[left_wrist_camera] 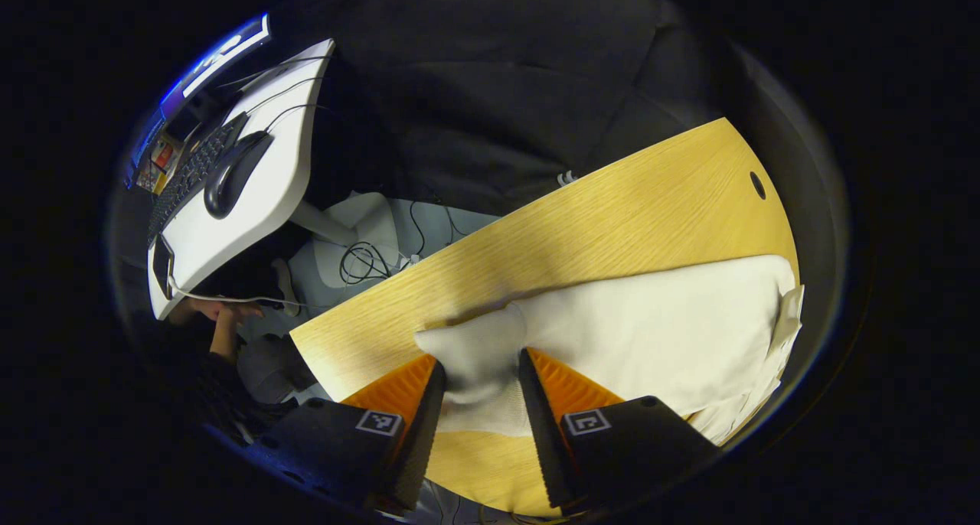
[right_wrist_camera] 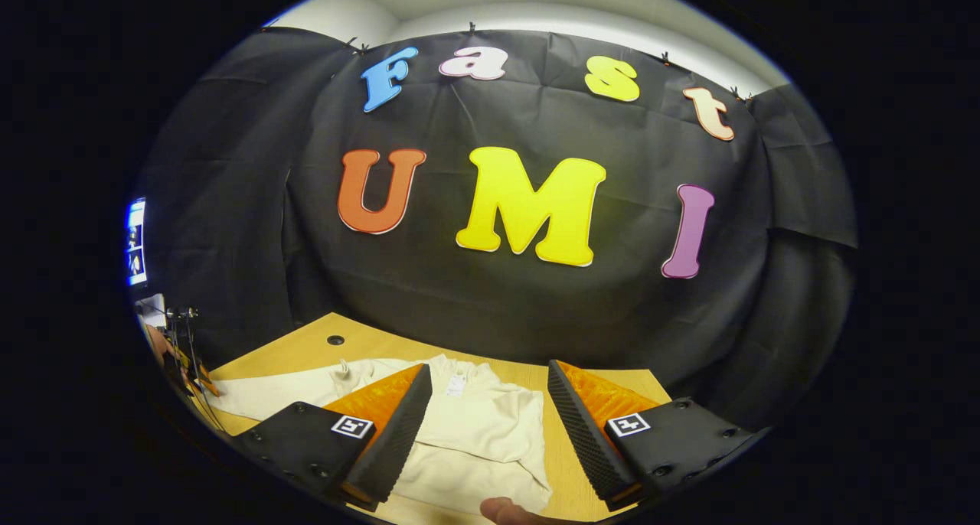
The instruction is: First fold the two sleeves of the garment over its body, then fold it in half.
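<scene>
A: What is the biggest thing here?

B: The wooden table [left_wrist_camera: 612,219]. It runs across the middle of the left gripper view. The cream garment [left_wrist_camera: 658,341] lies on it, at the lower right of that frame.

A: And in the right gripper view?

B: The garment lies low in the middle, spread on the table, under the black cloth wall [right_wrist_camera: 498,295].

A: What are the grippers doing?

B: The left gripper [left_wrist_camera: 478,391] has a sleeve [left_wrist_camera: 478,357] between its fingers. They look pressed on it. The right gripper [right_wrist_camera: 490,418] is spread wide above the garment, holding nothing.

A: Anything small?

B: A computer mouse [left_wrist_camera: 233,173] on a white desk [left_wrist_camera: 260,211], upper left of the left gripper view.
</scene>
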